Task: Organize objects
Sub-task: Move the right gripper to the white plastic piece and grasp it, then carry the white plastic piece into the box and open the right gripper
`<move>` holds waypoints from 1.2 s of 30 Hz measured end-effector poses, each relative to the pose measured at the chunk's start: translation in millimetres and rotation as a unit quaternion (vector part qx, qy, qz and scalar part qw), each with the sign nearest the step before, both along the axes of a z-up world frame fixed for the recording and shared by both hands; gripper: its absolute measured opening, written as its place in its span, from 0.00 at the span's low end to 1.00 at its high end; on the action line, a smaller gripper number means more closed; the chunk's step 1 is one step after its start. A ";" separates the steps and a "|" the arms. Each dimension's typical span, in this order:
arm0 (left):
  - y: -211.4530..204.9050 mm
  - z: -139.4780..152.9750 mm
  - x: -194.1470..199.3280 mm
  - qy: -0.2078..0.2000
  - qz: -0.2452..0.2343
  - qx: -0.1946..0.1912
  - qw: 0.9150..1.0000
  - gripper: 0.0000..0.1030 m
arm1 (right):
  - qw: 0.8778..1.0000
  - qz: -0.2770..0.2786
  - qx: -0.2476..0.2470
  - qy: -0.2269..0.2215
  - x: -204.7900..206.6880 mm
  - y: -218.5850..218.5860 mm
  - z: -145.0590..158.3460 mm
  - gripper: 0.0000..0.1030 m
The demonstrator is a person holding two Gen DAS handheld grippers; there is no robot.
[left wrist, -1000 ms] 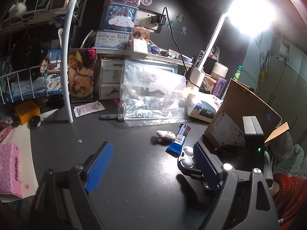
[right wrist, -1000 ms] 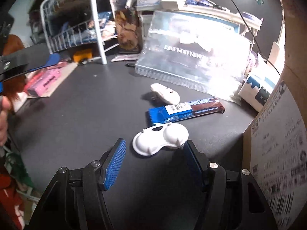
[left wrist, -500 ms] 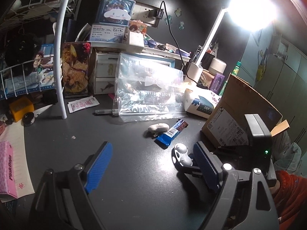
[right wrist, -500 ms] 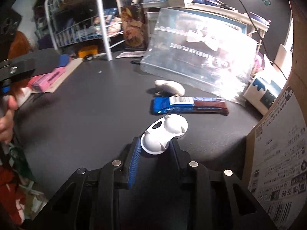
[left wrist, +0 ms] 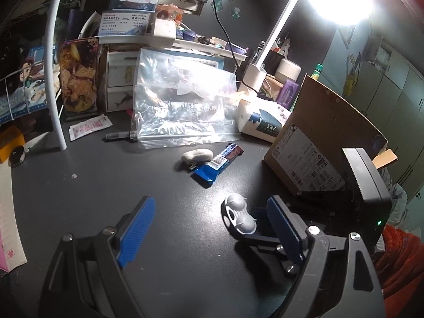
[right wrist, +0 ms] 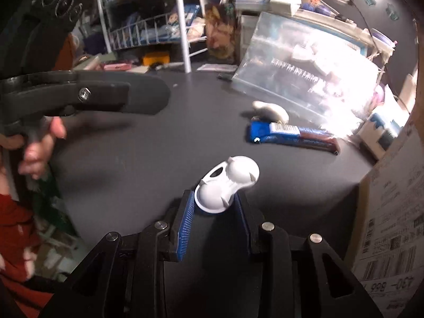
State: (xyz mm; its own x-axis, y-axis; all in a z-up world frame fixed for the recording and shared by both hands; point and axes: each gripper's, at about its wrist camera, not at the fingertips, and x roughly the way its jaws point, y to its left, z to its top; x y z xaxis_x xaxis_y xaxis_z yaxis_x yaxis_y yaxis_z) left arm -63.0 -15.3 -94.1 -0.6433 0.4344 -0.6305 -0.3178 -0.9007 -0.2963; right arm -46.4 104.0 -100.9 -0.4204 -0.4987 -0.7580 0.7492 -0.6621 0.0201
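A white two-domed plastic piece (right wrist: 228, 185) stands tilted between the blue pads of my right gripper (right wrist: 214, 212), which touch both its sides while the jaws are opening slightly. From the left wrist the same piece (left wrist: 239, 216) shows just inside my left gripper's right finger. My left gripper (left wrist: 209, 228) is open over bare dark desk, nothing between its pads. A blue snack bar (left wrist: 217, 163) (right wrist: 291, 135) and a small pale pouch (left wrist: 197, 155) (right wrist: 270, 110) lie further back.
An open cardboard box (left wrist: 318, 137) (right wrist: 392, 238) stands at the right. A clear zip bag (left wrist: 182, 111) leans against white drawers behind, with a tissue pack (left wrist: 259, 124), a lit desk lamp (left wrist: 267, 42) and a wire rack post (left wrist: 55, 79). A person's hand (right wrist: 39, 143) holds the left gripper.
My right gripper closed on the white piece, which lay flat on the desk, and tipped it up. The left gripper drifted lower and closer to the right one.
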 end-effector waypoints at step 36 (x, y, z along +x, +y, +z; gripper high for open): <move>41.1 114.7 -11.2 0.054 -0.132 0.121 0.982 0.29 | 0.988 0.032 -0.105 0.109 31.6 27.7 150.7 0.25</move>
State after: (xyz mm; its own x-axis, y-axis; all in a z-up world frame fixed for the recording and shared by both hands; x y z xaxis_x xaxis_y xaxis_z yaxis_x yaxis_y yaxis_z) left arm -74.2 25.8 20.5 -0.5456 0.7239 -0.4223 -0.5724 -0.6899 -0.4431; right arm -14.7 131.7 49.8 -0.5253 -0.6657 -0.5299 0.7907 -0.6121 -0.0149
